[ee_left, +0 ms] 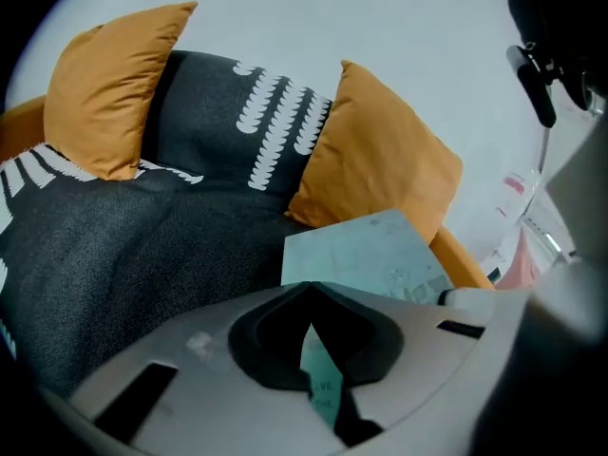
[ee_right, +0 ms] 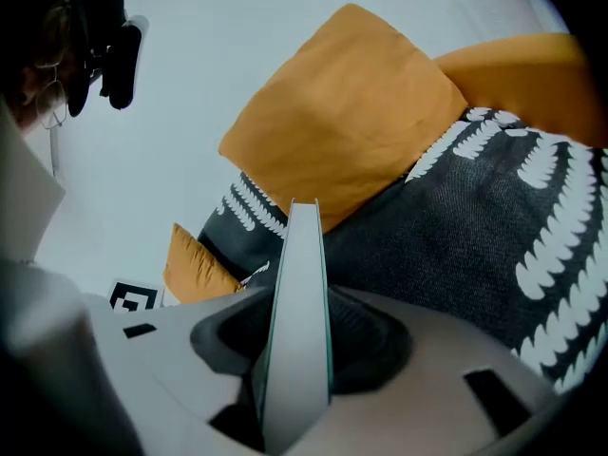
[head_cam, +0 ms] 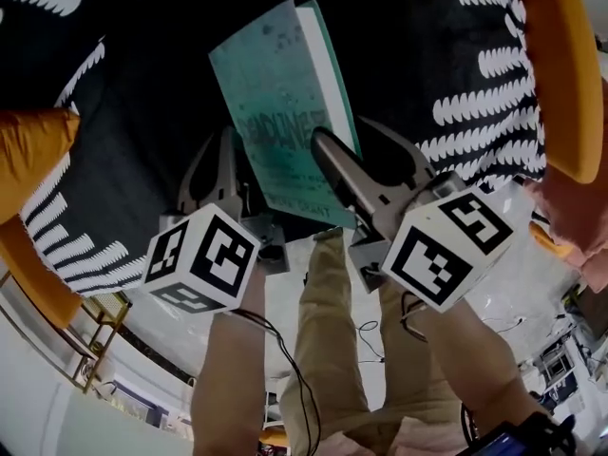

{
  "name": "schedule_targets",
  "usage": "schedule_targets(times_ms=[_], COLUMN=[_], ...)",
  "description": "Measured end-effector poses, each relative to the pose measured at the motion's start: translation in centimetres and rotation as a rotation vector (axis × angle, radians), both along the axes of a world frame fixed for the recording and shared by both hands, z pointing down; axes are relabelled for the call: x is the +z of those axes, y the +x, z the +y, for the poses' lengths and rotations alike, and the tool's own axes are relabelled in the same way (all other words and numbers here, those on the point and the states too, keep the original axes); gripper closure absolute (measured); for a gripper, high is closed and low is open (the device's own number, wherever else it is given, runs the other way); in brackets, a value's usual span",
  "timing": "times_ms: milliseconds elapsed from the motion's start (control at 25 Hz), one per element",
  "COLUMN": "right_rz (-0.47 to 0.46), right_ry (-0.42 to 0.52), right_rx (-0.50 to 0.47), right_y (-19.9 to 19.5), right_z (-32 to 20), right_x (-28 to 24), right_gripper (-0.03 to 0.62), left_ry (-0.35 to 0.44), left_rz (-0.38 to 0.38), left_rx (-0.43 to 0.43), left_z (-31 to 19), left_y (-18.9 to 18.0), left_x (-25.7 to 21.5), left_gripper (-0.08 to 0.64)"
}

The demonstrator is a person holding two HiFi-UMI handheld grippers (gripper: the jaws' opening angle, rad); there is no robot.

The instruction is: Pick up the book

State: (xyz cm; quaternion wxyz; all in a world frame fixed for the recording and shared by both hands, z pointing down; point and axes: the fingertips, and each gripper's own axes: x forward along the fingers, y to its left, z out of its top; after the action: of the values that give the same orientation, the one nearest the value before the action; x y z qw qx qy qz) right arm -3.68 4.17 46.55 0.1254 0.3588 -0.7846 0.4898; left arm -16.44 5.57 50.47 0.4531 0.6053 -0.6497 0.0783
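Observation:
A thin teal book [head_cam: 275, 93] is lifted above a black cover with white leaf patterns [head_cam: 142, 112]. My right gripper [head_cam: 337, 139] is shut on the book's lower right part, one dark finger lying across the cover. In the right gripper view the book [ee_right: 302, 245] stands edge-on between the jaws of the right gripper [ee_right: 299, 302]. My left gripper [head_cam: 223, 142] sits at the book's lower left edge. Its jaws look shut in the left gripper view [ee_left: 309, 297], with a sliver of teal showing through the slit. The book's cover [ee_left: 366, 250] lies just beyond them.
Orange cushions [head_cam: 28, 150] [head_cam: 570, 74] flank the black cover; two more cushions [ee_left: 109, 84] [ee_left: 375, 160] lean on a white wall. The person's khaki trouser legs [head_cam: 332, 350] and a thin black cable [head_cam: 285, 350] show below the grippers.

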Motion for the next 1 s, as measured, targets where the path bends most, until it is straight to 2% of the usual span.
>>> schedule_targets(times_ms=[160,560,720,1000], right_rz=[-0.001,0.009,-0.003,-0.024], right_ry=[0.015,0.118,0.162,0.271], right_rx=[0.01,0.007,0.021,0.032], right_y=[0.2,0.7,1.1,2.3], right_z=[-1.0,-2.8,-3.3,-5.6], right_x=[-1.6,-6.9,-10.1,-17.2], right_gripper=[0.42,0.42,0.42,0.42], left_ry=[0.02,0.102,0.145,0.267], left_rz=[-0.012,-0.059,-0.083,-0.149], left_rx=[0.016,0.057,0.071,0.11], left_z=[-1.1,-2.9,-3.5,-6.2], left_y=[0.5,1.9,2.7,4.7], left_x=[-2.1,-8.2,-12.1,-20.8], left_gripper=[0.549,0.549,0.549,0.549])
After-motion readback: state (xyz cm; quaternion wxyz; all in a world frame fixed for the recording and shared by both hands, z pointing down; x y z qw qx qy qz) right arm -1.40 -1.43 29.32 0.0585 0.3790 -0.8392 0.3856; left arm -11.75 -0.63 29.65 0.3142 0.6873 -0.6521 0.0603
